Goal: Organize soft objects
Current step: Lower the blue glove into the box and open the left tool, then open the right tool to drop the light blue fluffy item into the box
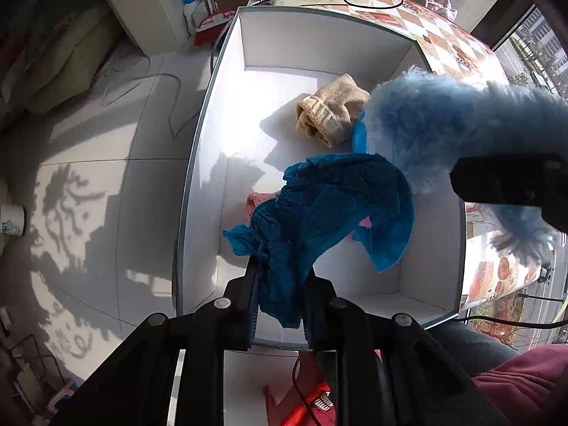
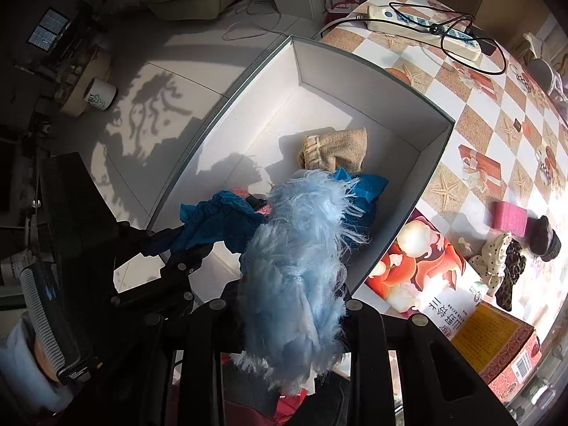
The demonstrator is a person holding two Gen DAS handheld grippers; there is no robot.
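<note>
Table (image 2: 472,149) with checkered orange-and-white patterned cover, sunlit. White open-top box (image 1: 227,113) sits at its edge, floor tiles visible past the box's left side. Box interior mostly bare, bright sun patches on its bottom.

Fluffy light-blue piece (image 2: 298,269), long shaggy pile, hangs over the box's near-right part; right gripper (image 2: 291,323) is clamped on it, jaws closed tight with the fur bunched between them. In the left wrist view the same fluffy piece (image 1: 436,124) shows at right, above the box, with the right gripper (image 1: 511,184) as a dark block against it.

Dark blue knit cloth (image 1: 319,213) dangles over the box's near half; left gripper (image 1: 280,294) is pinched on its lower bunch, jaws closed on the fabric. Cloth drapes loose, one corner hanging right. From the right wrist view the dark blue cloth (image 2: 220,220) sits left of the fur, left gripper (image 2: 170,245) beside it.

Tan folded towel (image 1: 333,110) lies on the box bottom, toward the far right wall, apart from both held items. Small pink item (image 1: 259,202) on the box bottom, mostly hidden under the blue cloth.

On the table right of the box: printed flat pack (image 2: 429,269), pink block (image 2: 511,218), spotted and leopard hair ties (image 2: 497,262). White power strip (image 2: 422,25) with black cable at the far end.
</note>
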